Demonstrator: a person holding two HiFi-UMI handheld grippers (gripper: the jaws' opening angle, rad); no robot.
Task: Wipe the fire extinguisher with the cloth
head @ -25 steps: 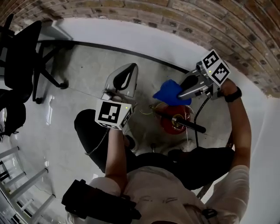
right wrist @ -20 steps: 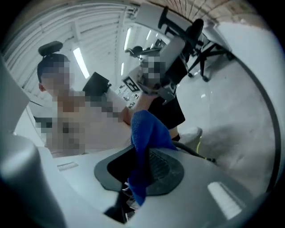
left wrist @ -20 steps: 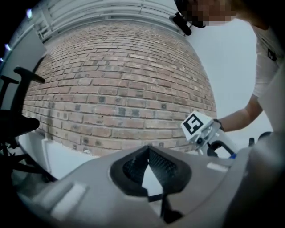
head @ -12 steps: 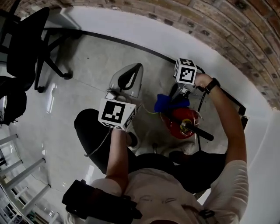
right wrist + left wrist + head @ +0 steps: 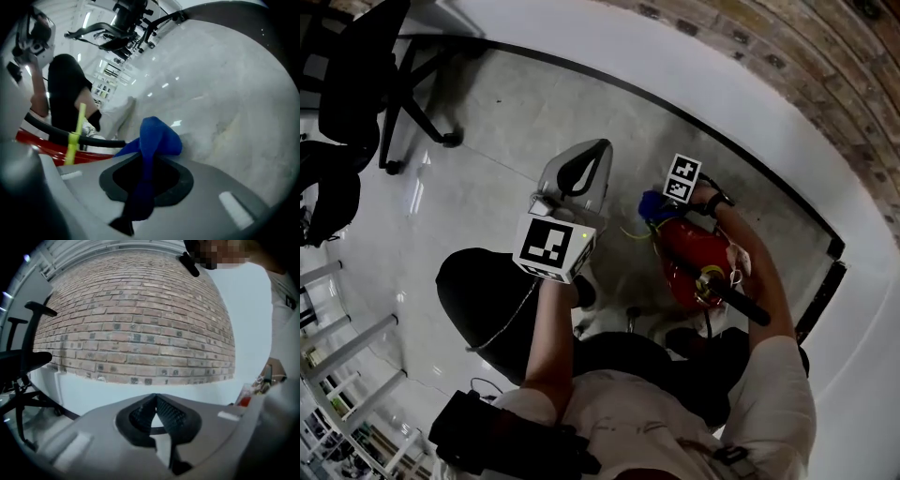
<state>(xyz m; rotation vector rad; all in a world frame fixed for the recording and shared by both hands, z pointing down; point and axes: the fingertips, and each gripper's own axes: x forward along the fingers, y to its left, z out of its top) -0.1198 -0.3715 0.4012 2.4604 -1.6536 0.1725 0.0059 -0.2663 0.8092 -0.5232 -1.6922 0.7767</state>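
Cloth (image 5: 157, 136), blue and bunched, is pinched between the jaws of the right claw (image 5: 145, 164). A fold bulges out past the tips and a darker tail trails back into the claw's throat. In the head view the cloth (image 5: 652, 203) lies at the 11 o'clock end of the red fire extinguisher (image 5: 686, 251). The views do not settle whether it presses on the red body or only overlaps it. A black hose (image 5: 733, 295) runs off the extinguisher's valve toward 4 o'clock. The person's right forearm (image 5: 748, 267) covers the extinguisher's 3 o'clock flank.

In the right gripper view only a red sliver (image 5: 44, 140) shows at 9 o'clock, cut off by the claw's grey body. A yellow-green strip (image 5: 75, 133) crosses the hose there.

The left claw (image 5: 155, 398) is held apart at 9 o'clock of the extinguisher. Its jaws are pressed tip to tip with nothing between them, and they point at a brick wall (image 5: 136, 319).

The extinguisher is on a pale floor (image 5: 487, 122), near the white wall base (image 5: 750, 122) that curves from 12 round to 4 o'clock, so room is tight on that side. Open floor spreads from 9 to 11 o'clock as far as an office chair (image 5: 356, 75), which the frame edge partly cuts off. The extinguisher's foot is hidden behind the person's body.
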